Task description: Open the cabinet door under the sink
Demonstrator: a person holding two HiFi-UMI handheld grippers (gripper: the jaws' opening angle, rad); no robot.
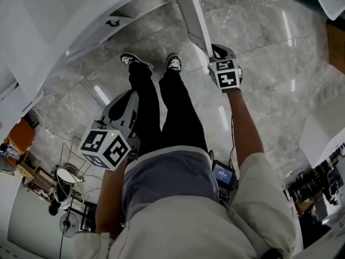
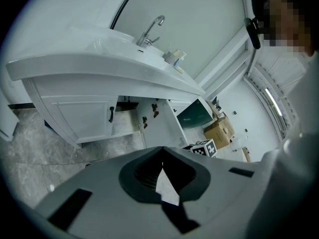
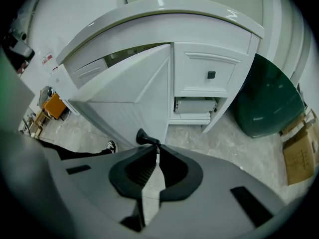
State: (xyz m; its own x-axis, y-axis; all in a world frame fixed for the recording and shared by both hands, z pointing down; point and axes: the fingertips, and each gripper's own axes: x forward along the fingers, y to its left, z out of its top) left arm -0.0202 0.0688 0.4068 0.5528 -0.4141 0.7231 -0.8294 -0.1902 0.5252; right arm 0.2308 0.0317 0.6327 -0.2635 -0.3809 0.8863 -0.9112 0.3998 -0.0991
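Note:
The white cabinet door under the sink stands swung wide open; it shows edge-on in the head view. My right gripper is shut on the door's black handle, which sticks out to the left of the jaw tips. In the head view this gripper sits against the door's edge. My left gripper is shut and holds nothing. It hangs low at my left side, away from the cabinet. The open door also appears in the left gripper view.
A second cabinet door with a black handle stays closed on the left. Right of the opening is a drawer with a square knob. A dark green bin and a cardboard box stand beside the cabinet. My feet are on the marble floor.

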